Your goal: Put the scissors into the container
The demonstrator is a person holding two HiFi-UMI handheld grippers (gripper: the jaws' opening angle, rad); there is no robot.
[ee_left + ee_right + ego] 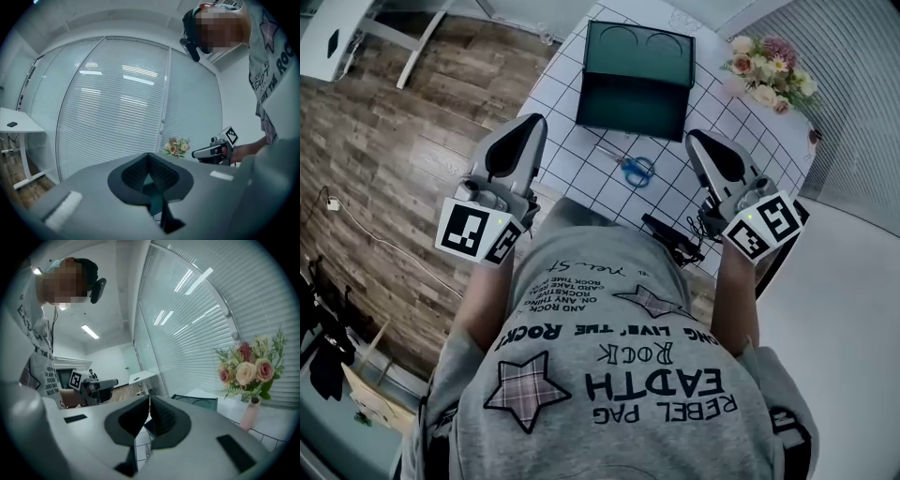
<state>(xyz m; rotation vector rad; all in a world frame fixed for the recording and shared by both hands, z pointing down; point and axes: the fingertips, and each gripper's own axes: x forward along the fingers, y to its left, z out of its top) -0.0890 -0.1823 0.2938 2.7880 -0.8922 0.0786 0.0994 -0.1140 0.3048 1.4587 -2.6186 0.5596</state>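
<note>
Shirt (609, 375) hiding table (581, 183) edge, left tongs (534, 122) and right tongs (693, 138) clenched empty, scissors (634, 169) near container (637, 80)

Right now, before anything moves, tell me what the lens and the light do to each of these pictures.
Head view: fisheye bows the table's grid, the corners darken, the scissors stay sharp. Left gripper view: round dark frame, ceiling lights mirrored on the blinds, the left hand-held gripper's body soft near the lens. Right gripper view: the blinds bow strongly, bright streaks of glare cross them, the flowers are crisp.
</note>
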